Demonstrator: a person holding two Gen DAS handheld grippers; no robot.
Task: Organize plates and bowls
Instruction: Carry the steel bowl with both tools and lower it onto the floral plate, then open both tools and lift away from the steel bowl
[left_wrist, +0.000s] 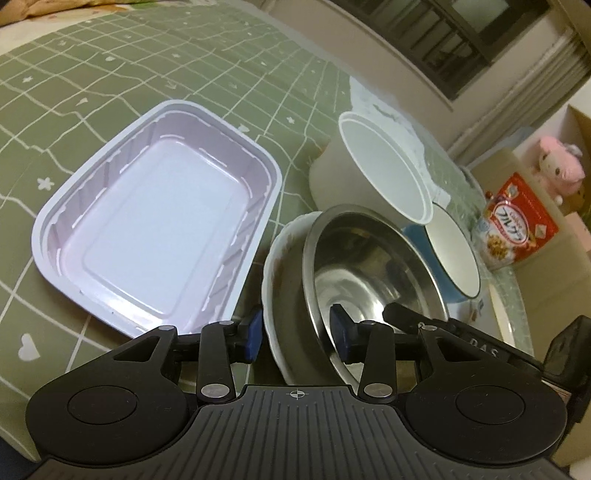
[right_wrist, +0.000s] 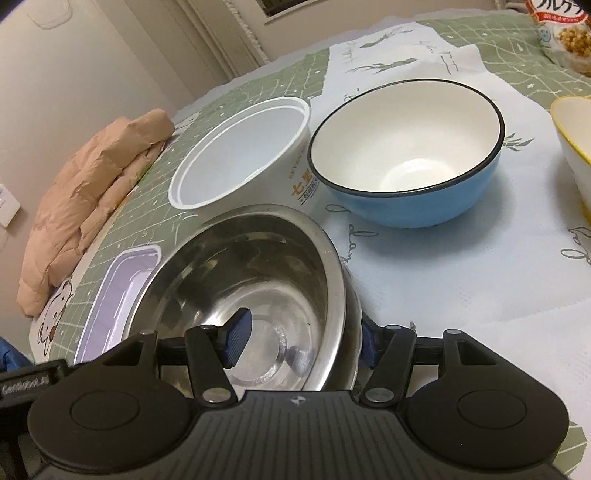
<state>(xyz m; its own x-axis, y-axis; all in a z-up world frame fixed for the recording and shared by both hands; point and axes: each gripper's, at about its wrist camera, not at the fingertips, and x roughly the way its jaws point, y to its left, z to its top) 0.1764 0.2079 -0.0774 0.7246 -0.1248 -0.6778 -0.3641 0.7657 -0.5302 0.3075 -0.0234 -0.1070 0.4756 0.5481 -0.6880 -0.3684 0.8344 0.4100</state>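
1. The left gripper (left_wrist: 297, 334) straddles the near edge of two stacked dishes: its left blue pad sits outside a white plate (left_wrist: 273, 273), its right pad inside the steel bowl (left_wrist: 369, 273) that rests in that plate. The pads look close to both rims, but whether they actually squeeze them cannot be told.
2. The right gripper (right_wrist: 301, 341) straddles the opposite rim of the steel bowl (right_wrist: 251, 273), one pad inside the bowl, the other outside below the rim. Its fingers are spread about as wide as the rim is thick; a firm pinch cannot be confirmed.
3. The steel bowl and plate sit on the green checked tablecloth (left_wrist: 129, 74), tilted in the left view.
4. Just left of them lies a pale lilac rectangular tray (left_wrist: 155, 218), empty, flat on the cloth.
5. Beyond the steel bowl stands a white plastic tub (right_wrist: 240, 151), and beside it a blue bowl (right_wrist: 406, 155) with a white inside and dark rim, on a white printed cloth (right_wrist: 461, 258).
6. A yellow-rimmed bowl (right_wrist: 572, 140) shows at the right edge of the right view.
7. A cereal bag (left_wrist: 517, 225) stands farther off; a folded peach jacket (right_wrist: 92, 184) lies at the table edge.
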